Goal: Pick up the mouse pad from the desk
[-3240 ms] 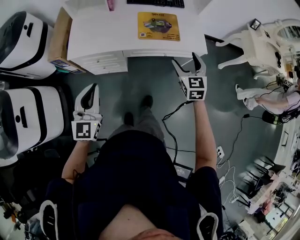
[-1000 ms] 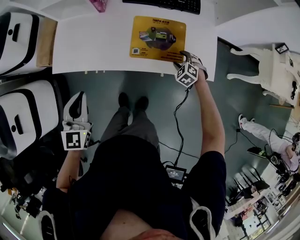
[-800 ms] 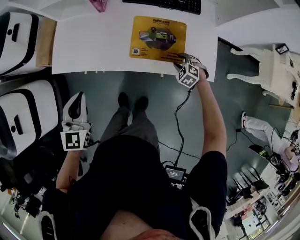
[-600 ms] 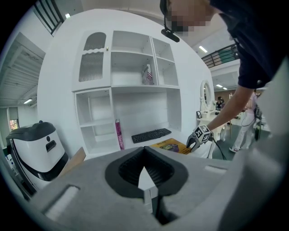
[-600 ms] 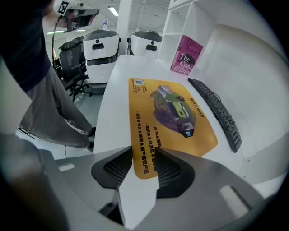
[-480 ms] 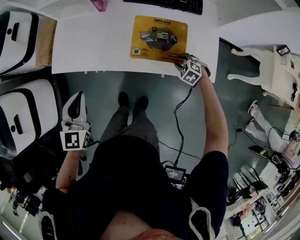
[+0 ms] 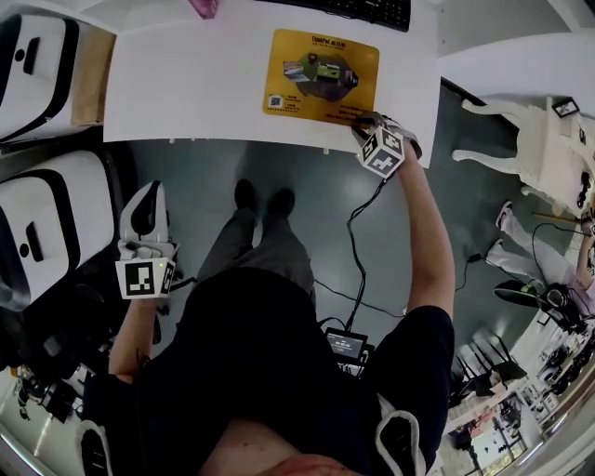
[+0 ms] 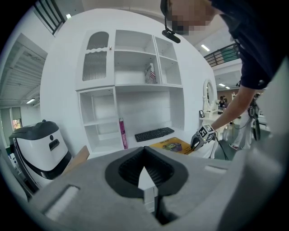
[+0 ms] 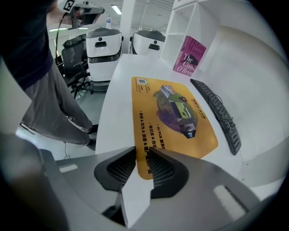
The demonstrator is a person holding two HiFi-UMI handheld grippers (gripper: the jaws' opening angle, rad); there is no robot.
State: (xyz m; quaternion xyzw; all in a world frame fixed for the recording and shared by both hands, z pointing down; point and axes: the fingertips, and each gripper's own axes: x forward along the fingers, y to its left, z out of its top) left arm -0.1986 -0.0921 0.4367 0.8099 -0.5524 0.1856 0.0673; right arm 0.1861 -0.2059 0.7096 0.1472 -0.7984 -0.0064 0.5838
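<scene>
The yellow mouse pad (image 7: 321,74) with a printed picture lies flat on the white desk (image 7: 186,93), in front of a black keyboard (image 7: 363,9). My right gripper (image 7: 364,119) points steeply down at the pad's near right corner. In the right gripper view its jaws (image 9: 142,149) are closing, with the mouse pad's (image 9: 171,117) near edge in the narrow gap between them; a slit still shows. My left gripper (image 7: 147,191) hangs low at the left, off the desk, its jaw tips (image 8: 144,151) together and holding nothing. The left gripper view shows the mouse pad (image 8: 174,145) far off.
A pink book (image 9: 189,56) stands at the desk's back, left of the keyboard (image 9: 216,113). Two white machines (image 7: 37,232) and a cardboard box (image 7: 88,65) stand at the left. A white chair (image 7: 530,130) is at the right. A cable (image 7: 358,251) trails along the floor.
The right gripper went from in front of the desk onto the pad's near right corner, then tipped slightly while its jaws narrowed. The left gripper barely moved.
</scene>
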